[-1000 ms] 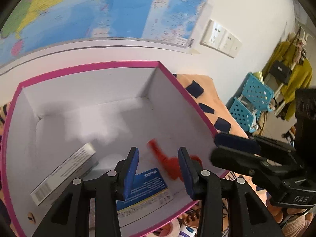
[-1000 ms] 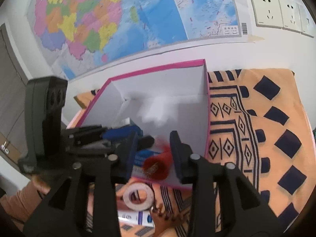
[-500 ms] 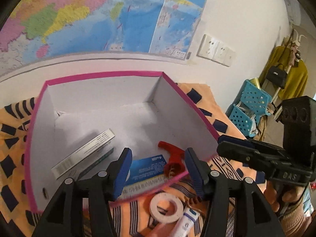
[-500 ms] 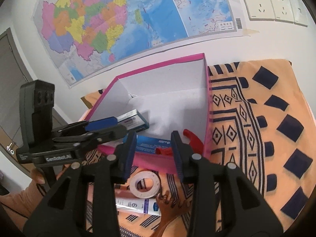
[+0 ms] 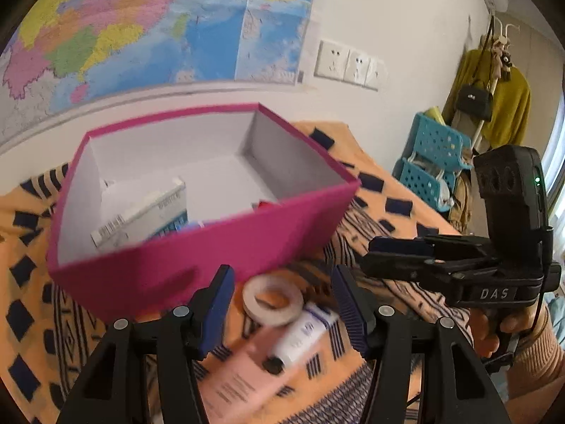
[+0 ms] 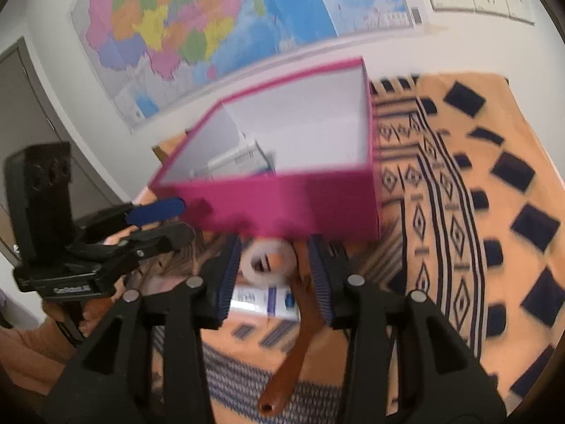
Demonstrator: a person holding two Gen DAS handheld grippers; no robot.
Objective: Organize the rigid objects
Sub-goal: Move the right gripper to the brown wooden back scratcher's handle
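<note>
A pink box (image 5: 197, 254) with a white inside stands on the patterned cloth; it also shows in the right wrist view (image 6: 300, 201). In it lie a white carton (image 5: 141, 212), a blue packet and a red piece (image 5: 263, 205), mostly hidden by the front wall. In front of the box lie a white tape roll (image 5: 273, 300), a white tube (image 5: 303, 332) and a pink packet (image 5: 240, 381). A brown wooden tool (image 6: 300, 335) lies by the roll (image 6: 268, 259). My left gripper (image 5: 282, 304) is open and empty above the roll. My right gripper (image 6: 275, 275) is open and empty above it too.
The orange cloth with dark shapes (image 6: 476, 212) covers the table. A wall with a map (image 5: 141, 28) and sockets (image 5: 346, 63) is behind the box. Blue baskets (image 5: 434, 162) and a coat rack stand to the right.
Both grippers have drawn back from over the box and dropped low in front of it. The red piece, let go by the right gripper, lies in the box.
</note>
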